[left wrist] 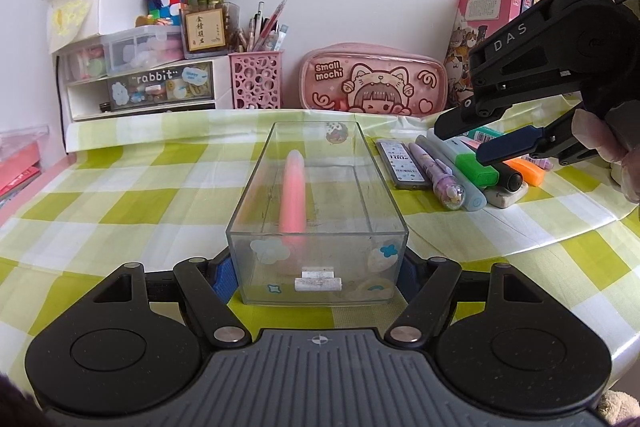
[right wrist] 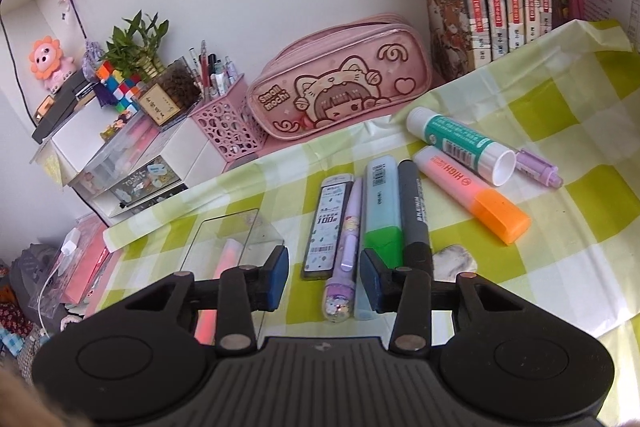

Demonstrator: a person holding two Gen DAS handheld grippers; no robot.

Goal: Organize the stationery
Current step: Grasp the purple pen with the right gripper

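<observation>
The clear box [left wrist: 318, 211] sits on the green-checked cloth [left wrist: 120, 195] with a pink highlighter [left wrist: 294, 195] lying inside. My left tongs [left wrist: 318, 277] pinch the box's near end, pads pressed on both side walls. To its right lie the lead case [right wrist: 326, 227], purple pen [right wrist: 348, 247], green highlighter [right wrist: 382, 211] and grey marker [right wrist: 414, 211]. My right tongs [right wrist: 324, 277] hang spread over the purple pen, holding nothing.
</observation>
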